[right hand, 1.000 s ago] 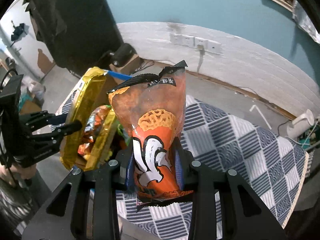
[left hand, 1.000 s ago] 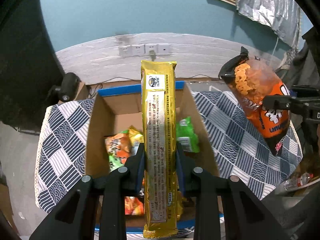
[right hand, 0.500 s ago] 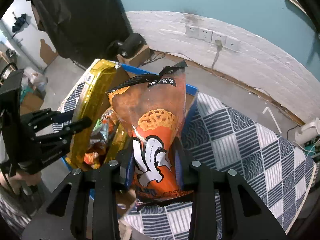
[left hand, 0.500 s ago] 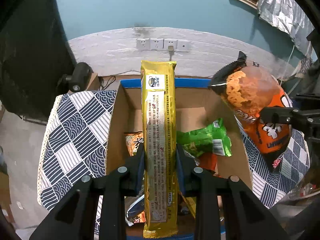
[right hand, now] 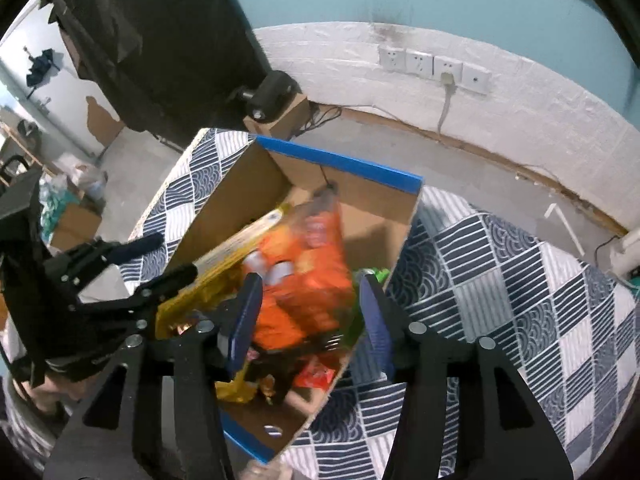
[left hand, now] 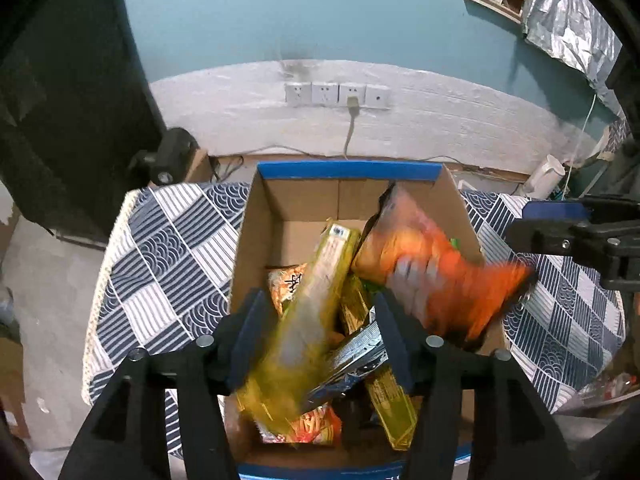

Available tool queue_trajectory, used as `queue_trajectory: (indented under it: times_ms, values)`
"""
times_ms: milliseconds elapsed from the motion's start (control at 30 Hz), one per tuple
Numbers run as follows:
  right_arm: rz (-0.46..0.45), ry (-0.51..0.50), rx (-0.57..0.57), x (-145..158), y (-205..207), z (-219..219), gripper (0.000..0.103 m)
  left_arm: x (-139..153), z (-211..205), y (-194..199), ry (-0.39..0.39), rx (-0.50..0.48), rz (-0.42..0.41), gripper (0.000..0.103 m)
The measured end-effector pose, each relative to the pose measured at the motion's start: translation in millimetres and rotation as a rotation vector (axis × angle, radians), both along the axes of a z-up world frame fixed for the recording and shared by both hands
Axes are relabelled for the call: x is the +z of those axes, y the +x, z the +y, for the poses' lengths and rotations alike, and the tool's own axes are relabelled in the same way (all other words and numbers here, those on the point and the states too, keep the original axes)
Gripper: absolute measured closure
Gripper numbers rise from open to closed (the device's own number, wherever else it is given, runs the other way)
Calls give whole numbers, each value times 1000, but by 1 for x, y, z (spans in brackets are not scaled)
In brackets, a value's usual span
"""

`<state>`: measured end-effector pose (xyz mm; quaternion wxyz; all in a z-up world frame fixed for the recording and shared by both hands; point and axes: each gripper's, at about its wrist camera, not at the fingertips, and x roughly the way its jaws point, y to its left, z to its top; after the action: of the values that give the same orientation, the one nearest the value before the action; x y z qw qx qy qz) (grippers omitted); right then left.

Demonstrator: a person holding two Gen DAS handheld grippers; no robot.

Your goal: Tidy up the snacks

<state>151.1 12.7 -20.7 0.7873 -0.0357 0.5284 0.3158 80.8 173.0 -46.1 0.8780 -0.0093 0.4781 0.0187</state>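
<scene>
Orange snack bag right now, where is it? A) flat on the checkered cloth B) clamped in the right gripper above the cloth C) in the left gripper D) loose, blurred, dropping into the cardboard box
D: the orange snack bag is motion-blurred over the cardboard box, and the right gripper jaws are opening, their pads apart from the bag.

Open cardboard box (left hand: 256, 240) with blue-taped rims, set on the table's checked cloth at its far edge. Inside, a long yellow packet (left hand: 308, 312), motion-blurred, slanting from the near left corner up toward the middle, barcode end farthest. Just right of it an orange puffed-snack bag (left hand: 436, 280), also blurred, tilted against the right wall, black sealed top toward the far rim. Beneath them a second yellow packet (left hand: 384, 388), a silvery wrapper (left hand: 356, 356), orange noodle packs (left hand: 316, 426) and a green bag (right hand: 376, 276), heaped on the bottom.
</scene>
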Motion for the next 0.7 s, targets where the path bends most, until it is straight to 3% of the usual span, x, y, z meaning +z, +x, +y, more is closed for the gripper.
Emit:
queue_trajectory:
  times_ms: [233, 533, 700]
  values:
    - [-40, -27, -9, 8, -13, -18, 51, 11, -5, -10, 12, -20, -9, 43]
    - [-110, -31, -43, 27, -34, -51, 33, 35, -23, -35, 40, -71, -79, 24]
    - [-140, -16, -58, 36, -47, -68, 29, 41, -35, -45, 54, -100, -88, 21]
